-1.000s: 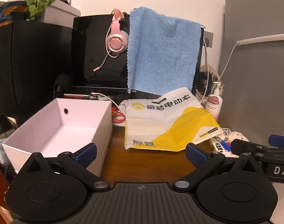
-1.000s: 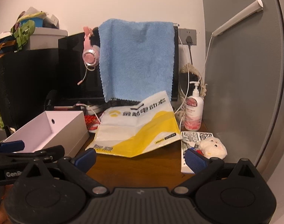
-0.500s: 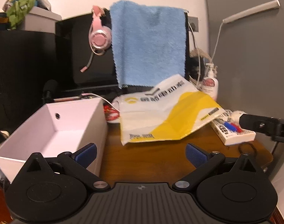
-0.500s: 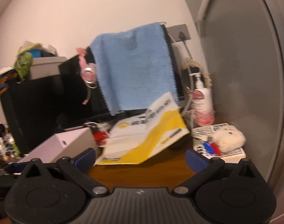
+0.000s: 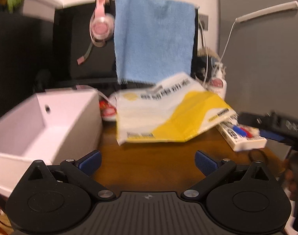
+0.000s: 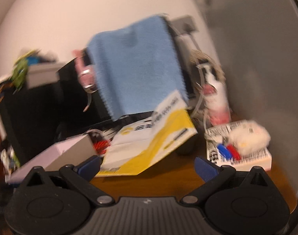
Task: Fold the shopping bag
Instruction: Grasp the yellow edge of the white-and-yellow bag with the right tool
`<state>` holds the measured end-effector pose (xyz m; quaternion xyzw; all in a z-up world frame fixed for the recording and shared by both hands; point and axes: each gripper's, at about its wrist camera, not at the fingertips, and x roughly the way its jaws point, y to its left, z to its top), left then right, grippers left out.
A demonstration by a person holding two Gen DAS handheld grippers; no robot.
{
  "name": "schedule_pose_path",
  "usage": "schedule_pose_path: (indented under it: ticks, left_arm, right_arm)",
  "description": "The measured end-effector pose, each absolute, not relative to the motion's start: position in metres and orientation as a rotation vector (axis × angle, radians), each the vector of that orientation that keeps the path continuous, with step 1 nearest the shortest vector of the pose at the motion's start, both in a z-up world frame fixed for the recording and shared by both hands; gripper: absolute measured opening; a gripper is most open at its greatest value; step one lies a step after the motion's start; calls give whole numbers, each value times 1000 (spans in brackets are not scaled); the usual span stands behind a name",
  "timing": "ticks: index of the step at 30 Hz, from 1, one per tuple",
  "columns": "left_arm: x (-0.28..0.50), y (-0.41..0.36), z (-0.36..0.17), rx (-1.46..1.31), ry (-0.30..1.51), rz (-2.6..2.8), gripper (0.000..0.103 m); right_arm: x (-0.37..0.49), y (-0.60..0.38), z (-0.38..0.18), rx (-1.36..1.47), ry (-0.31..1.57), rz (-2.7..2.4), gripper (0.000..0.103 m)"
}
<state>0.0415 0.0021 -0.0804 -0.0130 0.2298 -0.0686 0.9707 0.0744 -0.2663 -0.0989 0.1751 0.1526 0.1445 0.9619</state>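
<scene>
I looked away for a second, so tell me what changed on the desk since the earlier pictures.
Both tools, left and right, moved closer to the shopping bag, the right one tilting. Both remain open and empty; nothing was gripped or released. The bag, the white box and the blue towel stayed where they were.

left gripper [image 5: 148, 161] wide apart, empty | shopping bag [image 5: 168, 115] on table [image 5: 149, 166]

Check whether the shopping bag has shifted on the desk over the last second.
No. The shopping bag lies in the same spot between the white box and the printed box; only the cameras moved.
</scene>
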Motion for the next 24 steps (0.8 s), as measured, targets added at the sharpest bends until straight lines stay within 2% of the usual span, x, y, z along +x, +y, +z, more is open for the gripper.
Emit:
schedule_pose_path:
  ticks: [5,8,10,11,12,13,14,15,16,18,22,24]
  left_arm:
    - [35,14,-79,-142,407,-270,102]
    - [31,21,-78,-222,370,-368,102]
    - [32,21,-79,-235,366,-368,101]
    - [32,20,-79,-220,366,-363,99]
    - [32,19,-79,-205,366,-357,93]
    - [32,19,-79,-191,366,-351,87]
    - [32,18,-79,-176,366,-345,86]
    - [31,17,-79,-165,363,-343,85]
    - [30,16,-79,-158,358,-344,85]
    - [30,19,-80,-171,357,-347,83]
    - [36,27,-82,-231,383,-354,71]
    - [38,30,-83,-251,402,-355,70]
  right_arm:
    - [121,-276,-113,510,380,332,101]
    - [153,-277,-122,600,427,327,90]
    - [172,-276,-128,638,454,331,77]
    - [181,-274,-131,652,469,327,77]
    - [190,-272,-134,665,483,322,74]
    - [198,-269,-138,678,491,314,62]
    - [204,-267,-141,690,502,314,52]
    - [209,-266,-143,701,516,316,30]
    - [214,-264,-146,708,532,309,12]
    - [217,-263,-150,721,556,305,11]
    - [203,-263,-156,750,570,346,7]
    - [189,-266,-157,762,575,360,6]
